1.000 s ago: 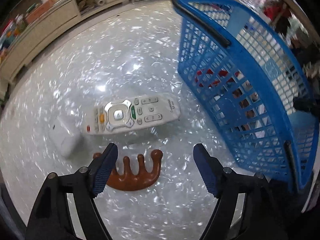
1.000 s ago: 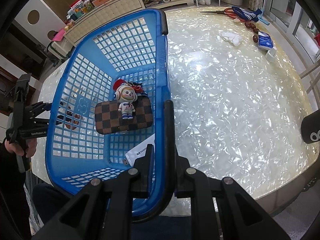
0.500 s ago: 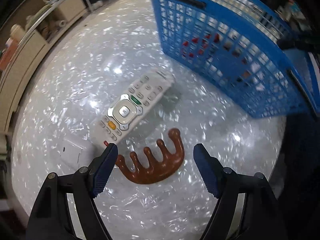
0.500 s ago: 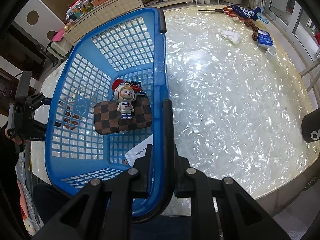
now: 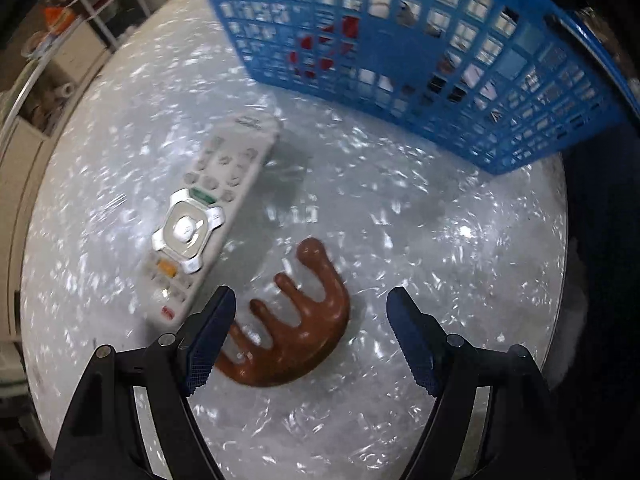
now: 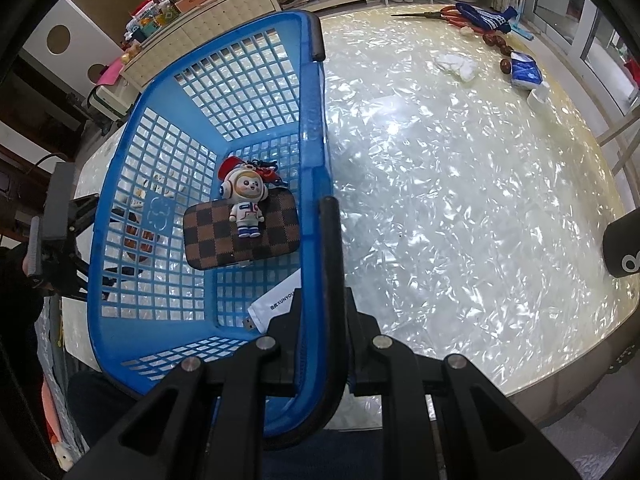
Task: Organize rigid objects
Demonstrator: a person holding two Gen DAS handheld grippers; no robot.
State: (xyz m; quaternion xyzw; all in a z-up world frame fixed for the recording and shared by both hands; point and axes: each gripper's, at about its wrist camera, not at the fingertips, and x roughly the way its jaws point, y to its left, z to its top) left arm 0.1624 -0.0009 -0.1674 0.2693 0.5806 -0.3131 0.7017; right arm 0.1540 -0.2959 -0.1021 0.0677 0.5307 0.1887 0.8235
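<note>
Pearly white bench (image 5: 460, 240) carries a brown wooden comb (image 5: 296, 332) beside a remote (image 5: 200, 220). Left hand-held gripper (image 5: 310, 338), fingers apart, straddles the comb; it should descend squarely and pinch the spine. Right hand-held gripper (image 6: 324, 344) is clamped on the blue basket (image 6: 120, 220) handle, steadying it.

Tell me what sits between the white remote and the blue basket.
Nothing: in the left wrist view, only bare marbled table separates the remote from the basket.
</note>
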